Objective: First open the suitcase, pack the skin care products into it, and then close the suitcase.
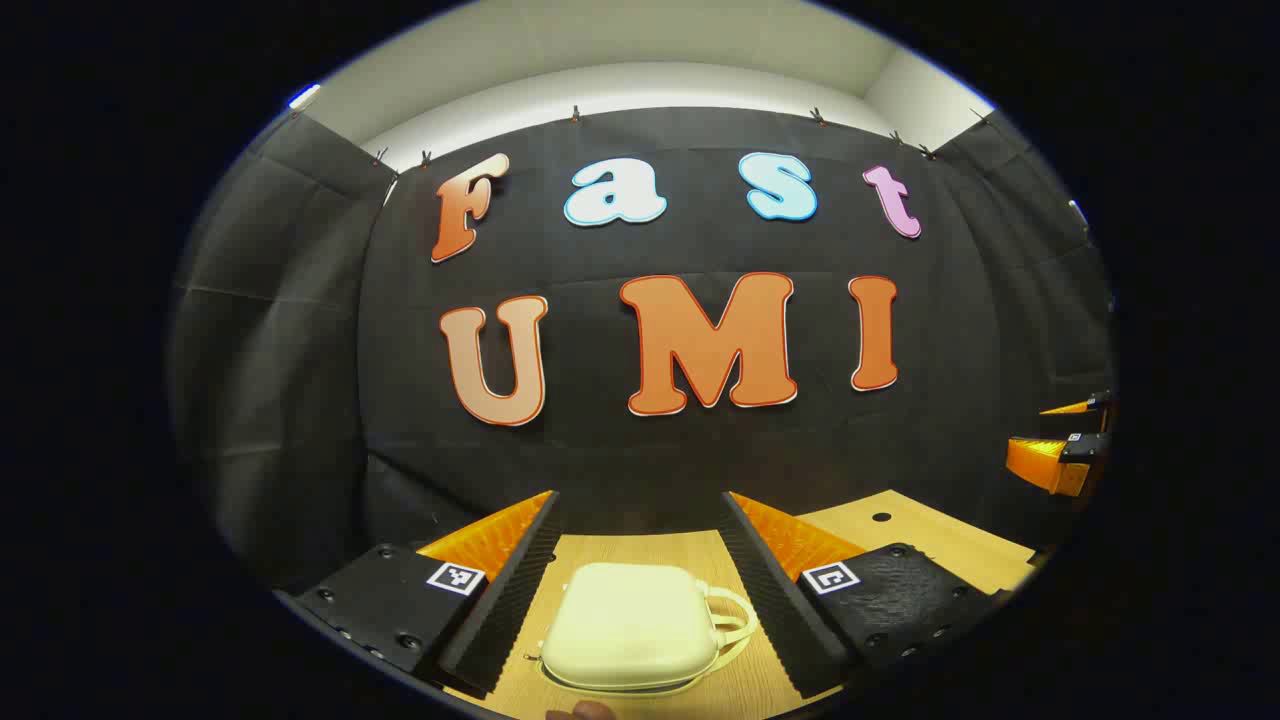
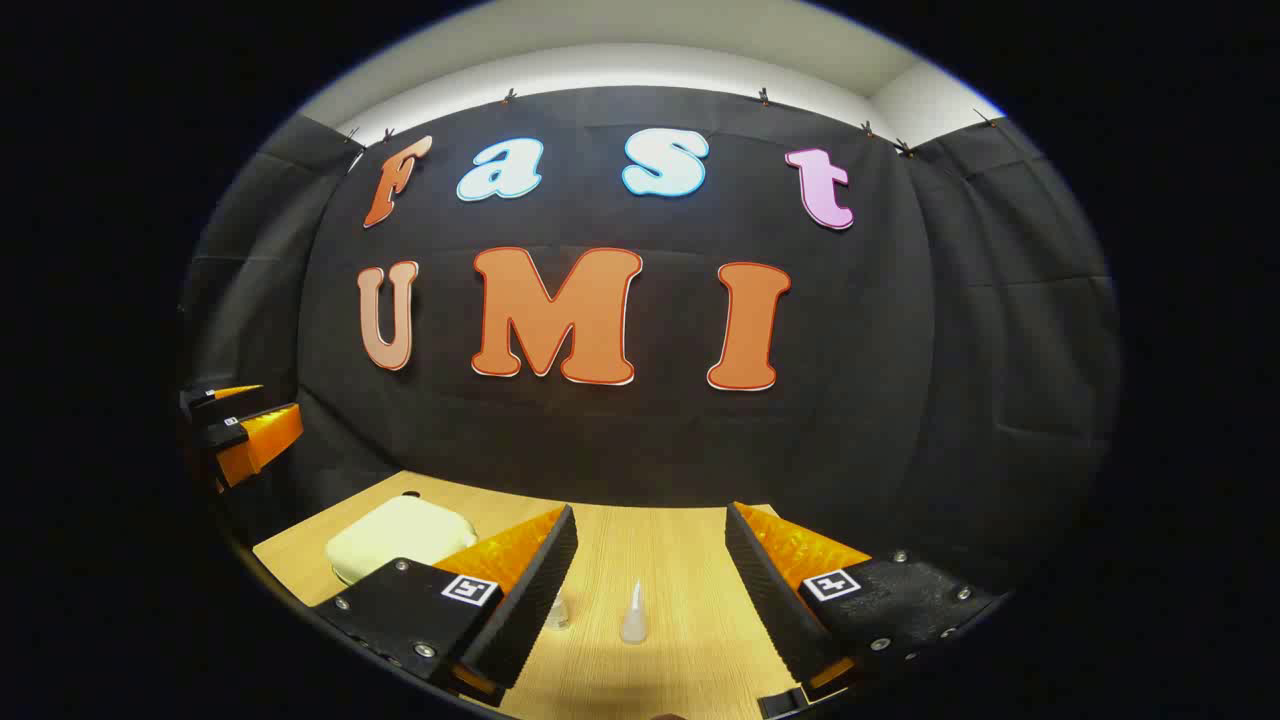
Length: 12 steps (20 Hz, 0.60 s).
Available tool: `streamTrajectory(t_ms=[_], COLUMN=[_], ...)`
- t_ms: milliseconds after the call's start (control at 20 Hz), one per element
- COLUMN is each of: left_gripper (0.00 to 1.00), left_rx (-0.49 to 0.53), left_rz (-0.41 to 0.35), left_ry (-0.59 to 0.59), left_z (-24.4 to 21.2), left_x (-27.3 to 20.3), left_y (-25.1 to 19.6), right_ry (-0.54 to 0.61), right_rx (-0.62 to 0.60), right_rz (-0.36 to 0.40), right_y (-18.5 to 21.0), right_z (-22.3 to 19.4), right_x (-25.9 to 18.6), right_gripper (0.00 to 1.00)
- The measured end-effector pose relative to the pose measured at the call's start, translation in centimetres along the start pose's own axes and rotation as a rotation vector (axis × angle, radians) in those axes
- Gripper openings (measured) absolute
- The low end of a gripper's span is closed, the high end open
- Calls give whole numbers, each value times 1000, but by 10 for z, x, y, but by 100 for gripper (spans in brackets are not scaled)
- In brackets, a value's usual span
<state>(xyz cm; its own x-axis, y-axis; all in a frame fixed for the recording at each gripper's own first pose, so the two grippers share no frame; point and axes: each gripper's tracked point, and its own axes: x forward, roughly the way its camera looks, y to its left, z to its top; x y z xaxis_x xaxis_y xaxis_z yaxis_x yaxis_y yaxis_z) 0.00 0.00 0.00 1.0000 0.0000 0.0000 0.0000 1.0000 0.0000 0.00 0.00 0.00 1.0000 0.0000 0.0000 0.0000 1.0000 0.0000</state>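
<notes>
While suitcase [image 1: 632, 625] lies shut, straddle lid seam with left gripper [image 1: 640, 580], fingers spread. Keep right gripper [image 2: 650, 590] parted over small bottles [image 2: 634, 615].

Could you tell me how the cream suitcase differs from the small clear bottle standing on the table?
The suitcase is broad, opaque and cream, lying flat and closed with a handle at its side; the bottle is slim, translucent and stands upright with a pointed tip. The suitcase sits between the fingers of the left hand-held gripper, the bottle between those of the right hand-held gripper. Both rest untouched on the wooden table, each gripper open.
</notes>
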Motion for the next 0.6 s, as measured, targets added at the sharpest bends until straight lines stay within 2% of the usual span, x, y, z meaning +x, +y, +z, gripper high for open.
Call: streamTrajectory(t_ms=[600], left_gripper=[100], left_rx=[-21], left_rz=[11], left_ry=[11], left_z=[-5], left_x=[1], left_y=[7], right_ry=[4], right_rx=[-7], right_rz=[5], right_y=[3], right_z=[0], right_x=[3], right_gripper=[95])
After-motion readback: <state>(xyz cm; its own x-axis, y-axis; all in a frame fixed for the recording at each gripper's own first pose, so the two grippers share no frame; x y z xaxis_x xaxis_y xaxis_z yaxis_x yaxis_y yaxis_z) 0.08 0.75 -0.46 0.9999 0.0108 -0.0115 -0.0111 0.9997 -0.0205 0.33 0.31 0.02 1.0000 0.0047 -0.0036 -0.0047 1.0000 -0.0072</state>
